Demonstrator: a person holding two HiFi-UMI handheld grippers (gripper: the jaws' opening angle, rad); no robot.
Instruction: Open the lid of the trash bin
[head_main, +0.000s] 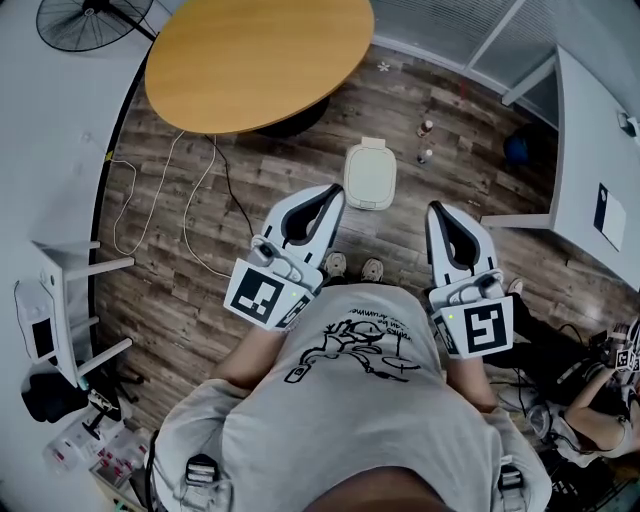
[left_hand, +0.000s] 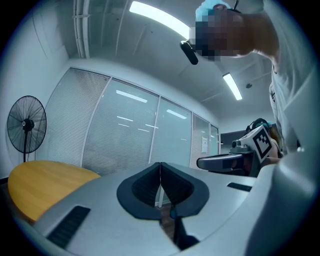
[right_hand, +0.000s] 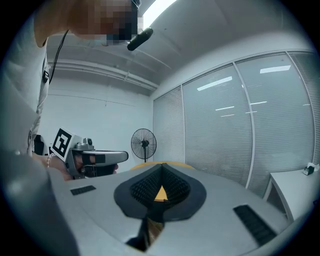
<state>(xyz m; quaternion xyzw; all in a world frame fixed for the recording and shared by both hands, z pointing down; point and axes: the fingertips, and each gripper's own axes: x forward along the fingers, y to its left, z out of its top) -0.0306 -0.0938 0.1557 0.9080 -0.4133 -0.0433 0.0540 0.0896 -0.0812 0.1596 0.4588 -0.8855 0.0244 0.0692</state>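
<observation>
A small white trash bin (head_main: 370, 174) with its lid down stands on the wooden floor, just ahead of the person's feet. My left gripper (head_main: 334, 194) is held at waist height to the bin's near left, jaws shut and empty. My right gripper (head_main: 438, 211) is level with it on the near right, also shut on nothing. In the left gripper view the shut jaws (left_hand: 160, 165) point toward glass partitions; the bin does not show there. The right gripper view shows its shut jaws (right_hand: 161, 167) aimed at a fan and the table edge.
A round wooden table (head_main: 258, 58) stands beyond the bin. White cables (head_main: 190, 200) trail over the floor at left. A standing fan (head_main: 85, 22) is at far left. A white desk (head_main: 598, 190) flanks the right. Two small bottles (head_main: 425, 142) sit on the floor near the bin.
</observation>
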